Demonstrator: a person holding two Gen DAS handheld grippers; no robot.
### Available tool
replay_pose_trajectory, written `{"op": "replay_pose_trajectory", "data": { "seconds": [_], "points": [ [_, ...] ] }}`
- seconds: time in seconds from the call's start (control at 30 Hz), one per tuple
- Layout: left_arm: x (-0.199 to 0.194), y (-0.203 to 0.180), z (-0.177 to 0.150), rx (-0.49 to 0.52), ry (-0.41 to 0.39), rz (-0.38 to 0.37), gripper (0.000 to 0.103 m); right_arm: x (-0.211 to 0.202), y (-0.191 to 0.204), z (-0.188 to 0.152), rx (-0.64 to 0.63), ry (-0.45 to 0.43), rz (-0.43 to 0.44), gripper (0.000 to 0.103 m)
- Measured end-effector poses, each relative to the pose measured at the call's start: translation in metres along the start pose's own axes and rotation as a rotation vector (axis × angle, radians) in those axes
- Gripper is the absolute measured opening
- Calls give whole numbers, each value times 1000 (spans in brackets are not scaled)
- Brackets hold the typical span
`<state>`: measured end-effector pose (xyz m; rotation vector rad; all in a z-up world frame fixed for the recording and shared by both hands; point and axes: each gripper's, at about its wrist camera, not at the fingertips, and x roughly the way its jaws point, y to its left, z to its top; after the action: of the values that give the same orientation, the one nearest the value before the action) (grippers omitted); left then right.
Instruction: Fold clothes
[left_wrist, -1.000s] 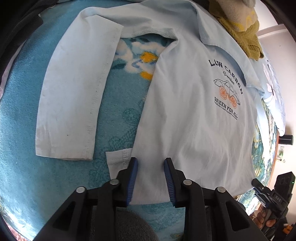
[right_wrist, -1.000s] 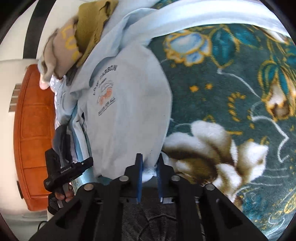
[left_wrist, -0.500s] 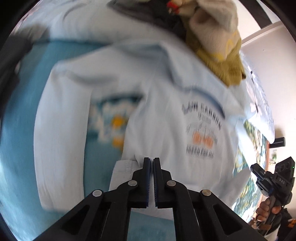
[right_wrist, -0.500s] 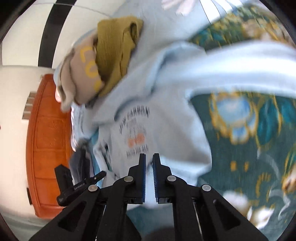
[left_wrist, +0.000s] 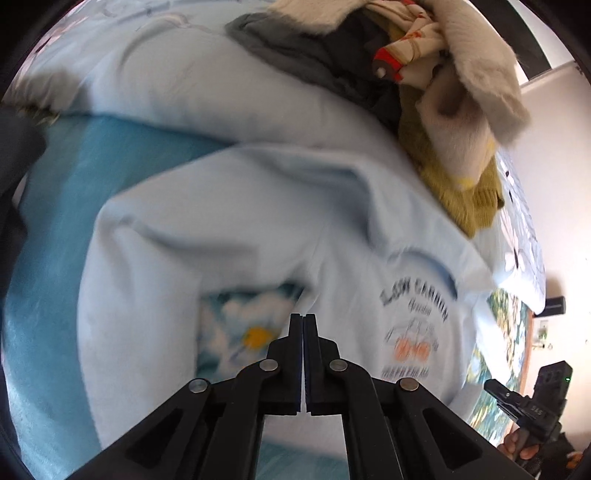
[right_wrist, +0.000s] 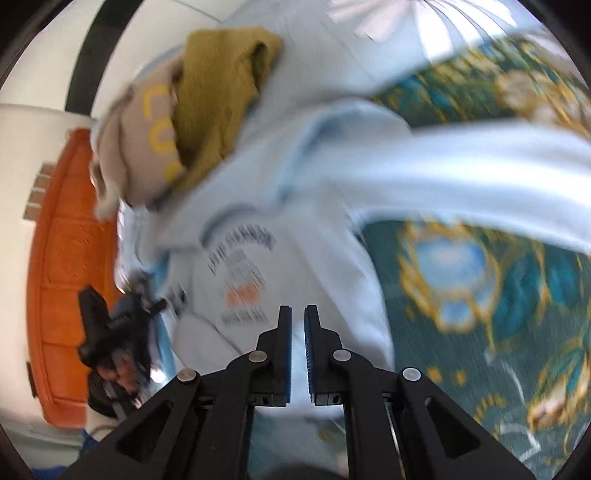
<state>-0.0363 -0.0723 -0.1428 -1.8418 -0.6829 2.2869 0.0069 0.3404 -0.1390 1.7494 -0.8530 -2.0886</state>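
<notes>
A pale blue long-sleeved shirt (left_wrist: 258, 229) with a dark "LOW CARBON" print (left_wrist: 413, 295) lies on a teal floral blanket (left_wrist: 48, 258). My left gripper (left_wrist: 303, 321) is shut on the shirt's bottom hem and lifts it over the body. My right gripper (right_wrist: 298, 314) is shut on the same shirt's hem (right_wrist: 299, 369) near the print (right_wrist: 243, 266). One sleeve (right_wrist: 461, 170) stretches to the right. The image is blurred by motion.
A heap of clothes lies beyond the collar: a mustard garment (left_wrist: 458, 192), a beige one (left_wrist: 480, 74) and dark ones (left_wrist: 332, 48). In the right wrist view the mustard garment (right_wrist: 221, 85) sits near an orange wooden panel (right_wrist: 62, 277). A white floral sheet (left_wrist: 524, 236) lies at right.
My left gripper has closed on the hem. Both grippers have lifted the hem and carried it forward toward the collar, so the print now sits close to the fingertips.
</notes>
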Motion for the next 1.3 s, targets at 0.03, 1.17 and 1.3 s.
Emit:
{"op": "replay_pose_trajectory", "data": {
  "seconds": [0.03, 1.17, 1.3],
  "points": [
    [-4, 8, -7, -7, 5, 11, 1, 1, -6, -9, 5, 13, -18, 11],
    [-21, 34, -64, -63, 46, -59, 42, -8, 2, 49, 190, -64, 440, 10],
    [-5, 25, -58, -36, 57, -43, 42, -14, -2, 71, 186, -93, 385, 10]
  ]
}}
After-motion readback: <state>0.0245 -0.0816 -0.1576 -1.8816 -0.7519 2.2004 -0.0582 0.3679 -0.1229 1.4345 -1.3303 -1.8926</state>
